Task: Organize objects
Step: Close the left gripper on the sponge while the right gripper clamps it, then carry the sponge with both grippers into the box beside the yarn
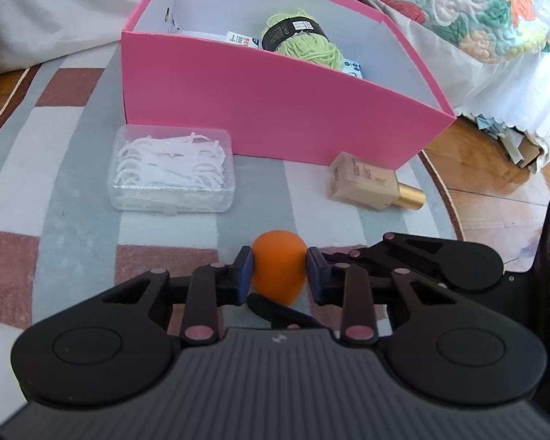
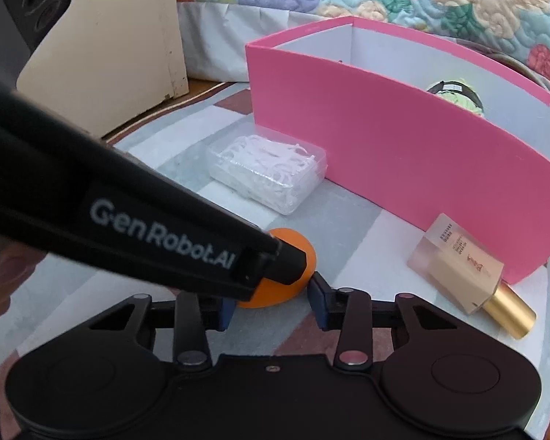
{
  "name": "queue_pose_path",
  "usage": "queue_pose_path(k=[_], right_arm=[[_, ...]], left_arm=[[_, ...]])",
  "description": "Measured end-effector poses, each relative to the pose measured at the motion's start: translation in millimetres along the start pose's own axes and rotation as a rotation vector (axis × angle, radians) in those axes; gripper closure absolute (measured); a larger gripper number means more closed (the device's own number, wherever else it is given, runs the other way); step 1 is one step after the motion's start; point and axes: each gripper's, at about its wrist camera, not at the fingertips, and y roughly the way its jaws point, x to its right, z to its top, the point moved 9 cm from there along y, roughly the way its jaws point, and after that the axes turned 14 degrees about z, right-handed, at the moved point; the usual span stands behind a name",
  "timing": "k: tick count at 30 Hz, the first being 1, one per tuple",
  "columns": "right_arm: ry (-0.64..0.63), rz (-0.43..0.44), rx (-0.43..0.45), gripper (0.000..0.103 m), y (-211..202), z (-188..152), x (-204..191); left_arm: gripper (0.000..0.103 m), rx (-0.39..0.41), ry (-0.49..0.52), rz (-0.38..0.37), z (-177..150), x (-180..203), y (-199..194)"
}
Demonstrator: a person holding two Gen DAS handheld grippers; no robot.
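My left gripper (image 1: 279,269) is shut on an orange sponge ball (image 1: 279,271), with a blue pad pressed to each side, low over the rug. In the right wrist view the left gripper's black body (image 2: 128,227) crosses from the left and covers part of the ball (image 2: 304,256). My right gripper (image 2: 273,297) is open just behind the ball, which lies between its pads. A pink box (image 1: 275,110) holds green yarn (image 1: 304,42). A clear case of white floss picks (image 1: 172,170) and a beige foundation bottle (image 1: 363,183) lie in front of the box.
Everything sits on a striped round rug (image 1: 36,183). A bed with a floral quilt (image 1: 476,11) stands behind the box. A cream cabinet (image 2: 121,44) stands at the left. Wooden floor (image 1: 495,198) shows past the rug's right edge.
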Motion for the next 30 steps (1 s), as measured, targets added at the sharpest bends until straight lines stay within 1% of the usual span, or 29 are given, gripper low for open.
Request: queue_pose_path(k=[5, 9, 11, 13, 18, 21, 23, 26, 30], right_arm=[[0.004, 0.015, -0.015, 0.058, -19.0, -1.5, -9.9], [-0.012, 0.063, -0.051, 0.058, -36.5, -8.4, -24.3], [-0.031, 0.085, -0.053, 0.058, -49.7, -9.6, -33.6], [-0.034, 0.085, -0.061, 0.058, -64.4, -7.3, -43.2], [-0.057, 0.067, -0.038, 0.058, -105.6, 9.8, -53.1], [-0.059, 0.075, -0.041, 0.058, -110.4, 24.0, -62.0], [-0.062, 0.074, -0.002, 0.058, -123.3, 37.5, -61.1], [-0.105, 0.055, 0.074, 0.057, -141.7, 56.3, -67.0], [-0.133, 0.047, 0.138, 0.057, -163.5, 80.6, -64.9]], left_arm=[[0.073, -0.015, 0.024, 0.005, -9.2, 6.0, -20.6], [0.073, -0.064, 0.019, 0.027, -27.2, 10.4, -43.8], [0.073, -0.064, 0.025, 0.041, -33.7, 12.6, -60.4], [0.073, -0.060, 0.012, 0.028, -35.8, 15.7, -77.5], [0.073, -0.011, -0.012, 0.010, -25.4, 25.5, -115.0], [0.073, -0.009, 0.013, 0.024, -14.7, 33.2, -134.6], [0.073, 0.013, 0.032, 0.024, -2.3, 36.6, -149.4], [0.073, 0.071, 0.065, 0.015, 17.2, 42.2, -174.1], [0.073, 0.130, 0.101, 0.018, 38.0, 49.5, -196.7]])
